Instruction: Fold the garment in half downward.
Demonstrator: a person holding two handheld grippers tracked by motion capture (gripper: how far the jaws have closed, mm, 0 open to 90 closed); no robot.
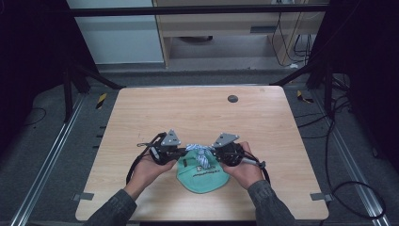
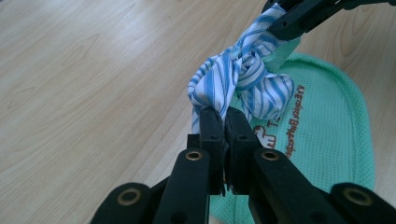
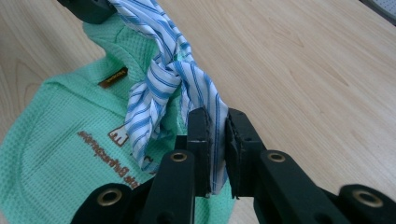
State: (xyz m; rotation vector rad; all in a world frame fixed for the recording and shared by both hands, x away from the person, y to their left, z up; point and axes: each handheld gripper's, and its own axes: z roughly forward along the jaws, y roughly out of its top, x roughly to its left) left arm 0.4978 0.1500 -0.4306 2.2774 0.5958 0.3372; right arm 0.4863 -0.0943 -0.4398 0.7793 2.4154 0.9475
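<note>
Left gripper view: knotted striped cotton strip (image 2: 243, 77) pinched in both grippers' jaws, over waffle-weave green bib (image 2: 327, 140)

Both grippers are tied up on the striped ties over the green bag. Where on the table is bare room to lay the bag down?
The far half of the table is bare wood up to the dark round cap. Both side edges are free too. It is crowded near the front centre, around the green bag and both grippers.

Even overhead light is falling on the table (image 1: 197, 113); surroundings are staying dim. Gripper views are showing bright, sharp wood, slightly blurring near black jaws.
</note>
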